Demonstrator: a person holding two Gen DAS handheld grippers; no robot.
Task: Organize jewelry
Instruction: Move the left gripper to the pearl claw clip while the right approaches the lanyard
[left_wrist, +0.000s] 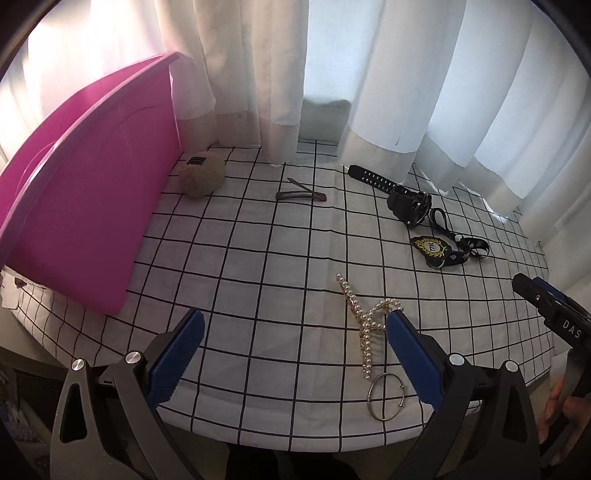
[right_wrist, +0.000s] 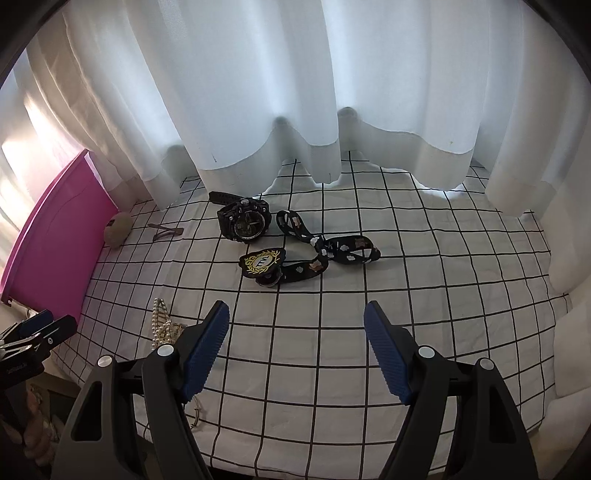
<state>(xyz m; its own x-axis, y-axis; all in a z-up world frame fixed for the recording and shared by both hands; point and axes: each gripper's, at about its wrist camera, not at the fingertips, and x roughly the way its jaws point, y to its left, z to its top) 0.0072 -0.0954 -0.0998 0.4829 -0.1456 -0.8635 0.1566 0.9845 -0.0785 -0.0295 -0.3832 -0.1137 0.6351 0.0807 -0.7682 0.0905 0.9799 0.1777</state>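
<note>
Black watch (right_wrist: 243, 223), one; hairclips (left_wrist: 301, 195) (left_wrist: 364, 325), two

I held both grippers angled steeply downward, one beside the other. My left gripper (left_wrist: 293, 325) had its two blue-padded fingers (left_wrist: 177, 354) spread wide apart, with nothing pressed between the pads. My right gripper (right_wrist: 295, 317) was likewise open, its ridged blue pads (right_wrist: 388, 354) standing well apart and gripping nothing. In the left wrist view, the right gripper's black body showed at the right edge, with my fingers wrapped around its handle below. In the right wrist view, the left gripper's tips showed at the left edge.
</note>
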